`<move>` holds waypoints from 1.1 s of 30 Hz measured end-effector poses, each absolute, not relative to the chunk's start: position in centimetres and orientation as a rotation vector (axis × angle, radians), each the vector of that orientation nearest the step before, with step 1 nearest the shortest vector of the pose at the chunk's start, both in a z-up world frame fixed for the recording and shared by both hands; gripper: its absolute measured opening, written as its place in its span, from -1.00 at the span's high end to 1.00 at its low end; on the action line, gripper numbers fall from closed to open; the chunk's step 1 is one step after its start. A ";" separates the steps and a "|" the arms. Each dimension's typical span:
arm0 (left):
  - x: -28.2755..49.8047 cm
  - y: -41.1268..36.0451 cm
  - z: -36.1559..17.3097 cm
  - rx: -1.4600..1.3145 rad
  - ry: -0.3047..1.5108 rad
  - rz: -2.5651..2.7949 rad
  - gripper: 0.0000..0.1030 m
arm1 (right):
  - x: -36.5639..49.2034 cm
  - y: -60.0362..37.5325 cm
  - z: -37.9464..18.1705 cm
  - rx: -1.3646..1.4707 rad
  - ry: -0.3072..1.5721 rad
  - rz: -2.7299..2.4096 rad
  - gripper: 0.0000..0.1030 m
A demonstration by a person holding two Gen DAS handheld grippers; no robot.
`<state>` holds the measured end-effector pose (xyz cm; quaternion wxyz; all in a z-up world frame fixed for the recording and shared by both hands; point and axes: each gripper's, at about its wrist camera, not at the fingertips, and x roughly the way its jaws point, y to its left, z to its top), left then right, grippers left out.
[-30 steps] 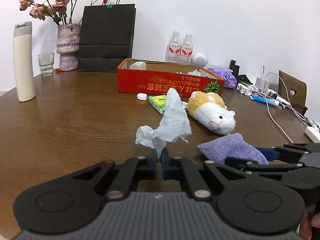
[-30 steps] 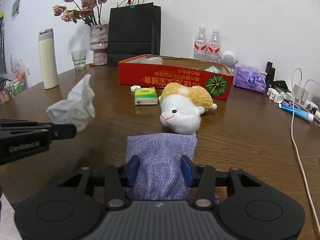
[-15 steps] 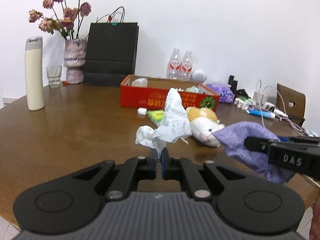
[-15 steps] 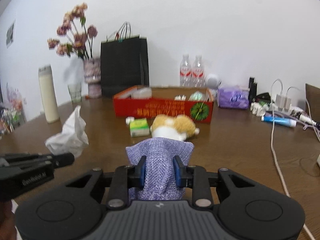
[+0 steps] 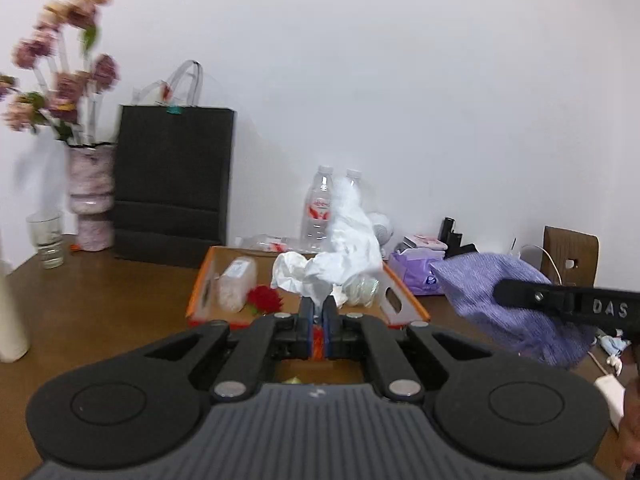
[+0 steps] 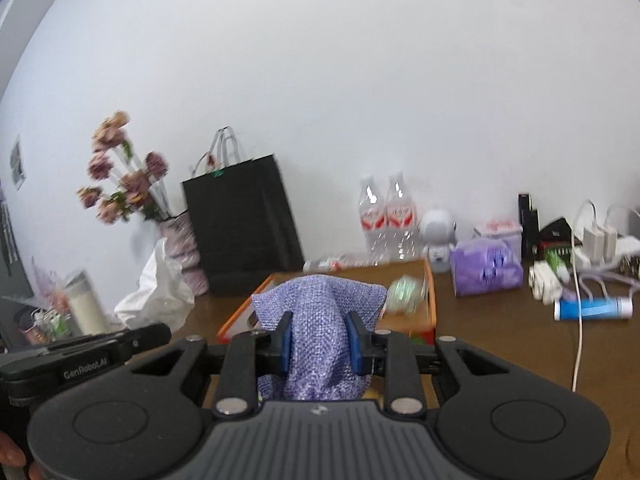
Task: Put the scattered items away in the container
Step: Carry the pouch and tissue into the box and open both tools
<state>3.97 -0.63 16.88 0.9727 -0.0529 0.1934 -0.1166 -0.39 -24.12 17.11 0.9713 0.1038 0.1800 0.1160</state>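
A brown table (image 5: 100,320) carries a black paper bag (image 5: 172,184) at the back and, in front of it, the open red cardboard box (image 5: 404,300) (a clear plastic tub and a red flower already lie inside). Above the box, the right gripper (image 6: 318,340) clamps a purple woven pouch (image 6: 320,320) between its blue pads. Just left, the left gripper (image 5: 318,320) pinches a crumpled white tissue (image 5: 340,256), jaws fully clenched on it.
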 end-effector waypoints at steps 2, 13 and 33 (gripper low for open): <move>7.9 -0.9 17.3 -0.130 0.444 -0.242 0.90 | 3.2 -24.5 18.1 0.216 0.388 0.227 0.53; 25.8 -4.2 11.9 -0.142 0.817 -0.216 0.90 | 22.9 -22.7 16.5 0.060 0.693 0.109 0.52; 28.4 -3.7 8.7 -0.096 0.832 -0.192 0.55 | 30.5 -23.1 10.5 -0.023 0.952 0.089 0.83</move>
